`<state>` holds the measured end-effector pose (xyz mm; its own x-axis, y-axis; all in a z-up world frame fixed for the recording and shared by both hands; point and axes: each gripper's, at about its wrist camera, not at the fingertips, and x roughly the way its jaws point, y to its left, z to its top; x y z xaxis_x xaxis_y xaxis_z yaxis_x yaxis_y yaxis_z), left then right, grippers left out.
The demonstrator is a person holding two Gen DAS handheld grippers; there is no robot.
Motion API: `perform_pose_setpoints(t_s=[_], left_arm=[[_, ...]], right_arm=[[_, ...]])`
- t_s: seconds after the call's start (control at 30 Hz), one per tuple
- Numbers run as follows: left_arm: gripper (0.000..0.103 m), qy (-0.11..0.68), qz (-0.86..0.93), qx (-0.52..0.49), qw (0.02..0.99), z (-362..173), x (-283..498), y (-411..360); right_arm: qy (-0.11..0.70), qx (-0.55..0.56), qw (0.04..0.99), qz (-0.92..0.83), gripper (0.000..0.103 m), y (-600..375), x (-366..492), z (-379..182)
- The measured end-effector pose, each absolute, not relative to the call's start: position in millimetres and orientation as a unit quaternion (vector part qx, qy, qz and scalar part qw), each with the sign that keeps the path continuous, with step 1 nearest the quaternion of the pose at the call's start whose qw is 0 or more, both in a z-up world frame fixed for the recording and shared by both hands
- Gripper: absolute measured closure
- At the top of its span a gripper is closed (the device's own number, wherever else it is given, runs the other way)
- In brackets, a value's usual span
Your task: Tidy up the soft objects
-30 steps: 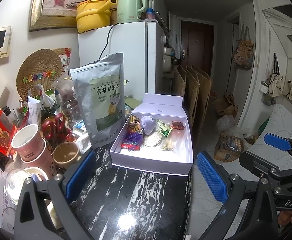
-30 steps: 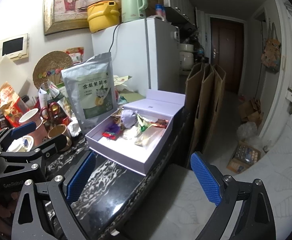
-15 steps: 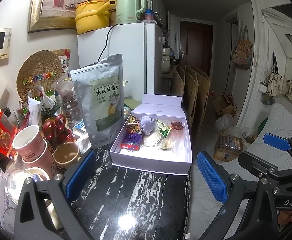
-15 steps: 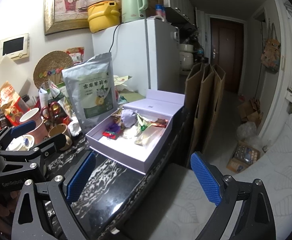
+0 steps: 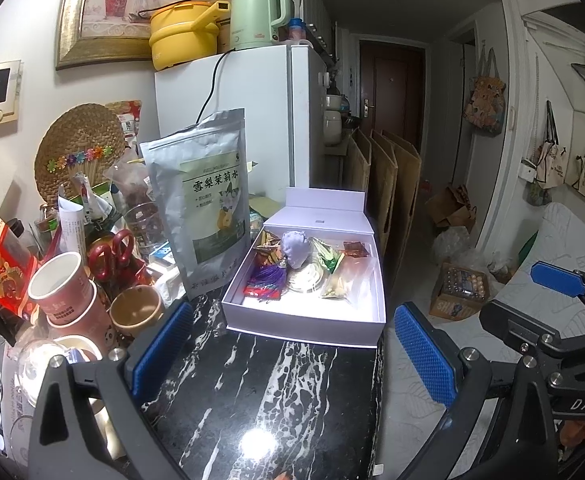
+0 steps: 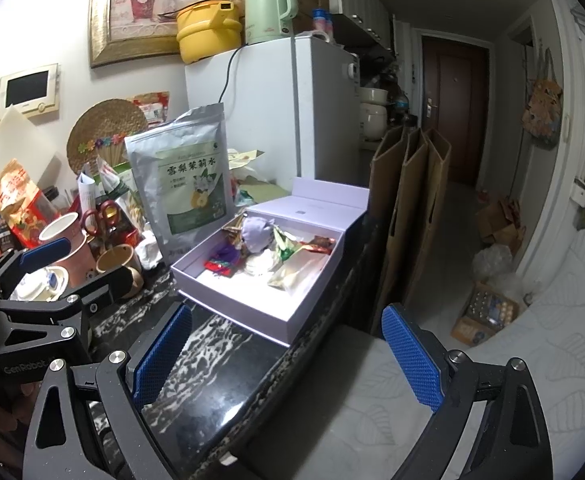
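Observation:
An open lavender box [image 5: 308, 324] [image 6: 252, 304] sits on the black marble counter [image 5: 260, 392]. Inside lie a pale purple soft pouch [image 5: 295, 249] [image 6: 255, 233], a white round pad [image 5: 307, 278], a clear plastic bag [image 5: 346, 280] and several coloured wrappers [image 5: 266, 282]. My left gripper [image 5: 292, 356] is open and empty, in front of the box above the counter. My right gripper [image 6: 288, 356] is open and empty, at the counter's right edge, short of the box. It also shows in the left wrist view [image 5: 556, 284].
A tall silver tea pouch [image 5: 202, 208] stands left of the box. Paper cups [image 5: 58, 292], a brown cup [image 5: 136, 312], red scissors [image 5: 110, 250] and snack bags crowd the counter's left. A white fridge [image 5: 252, 120] stands behind. Cardboard sheets [image 5: 388, 184] lean at the right.
Both views have shifted very slightly; the grippers stay open and hover almost still in front of the box. Nothing was picked up or moved.

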<state>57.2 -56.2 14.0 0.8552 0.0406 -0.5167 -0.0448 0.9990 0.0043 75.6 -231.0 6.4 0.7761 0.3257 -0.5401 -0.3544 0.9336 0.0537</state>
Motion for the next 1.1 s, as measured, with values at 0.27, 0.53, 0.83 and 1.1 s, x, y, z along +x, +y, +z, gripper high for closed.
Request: perform_pose_setpoints(t_s=[0.27,0.53,0.83,1.1], left_arm=[[0.001,0.265,0.023,-0.008,0.964,17,54,-54],[0.001,0.267,0.021,-0.012,0.963,18,52,-53],[0.000,0.272,0.016,-0.004,0.962,17,51,-58],[0.000,0.263,0.028,0.003,0.965,17,48,-61]], right_arm=[[0.280,-0.029,0.943,0.179,0.006,-232,74,8],[0.280,-0.033,0.943,0.178,0.006,-230,69,9],[0.281,-0.033,0.943,0.176,0.005,-232,66,9],[0.283,-0.032,0.943,0.174,0.005,-234,65,8]])
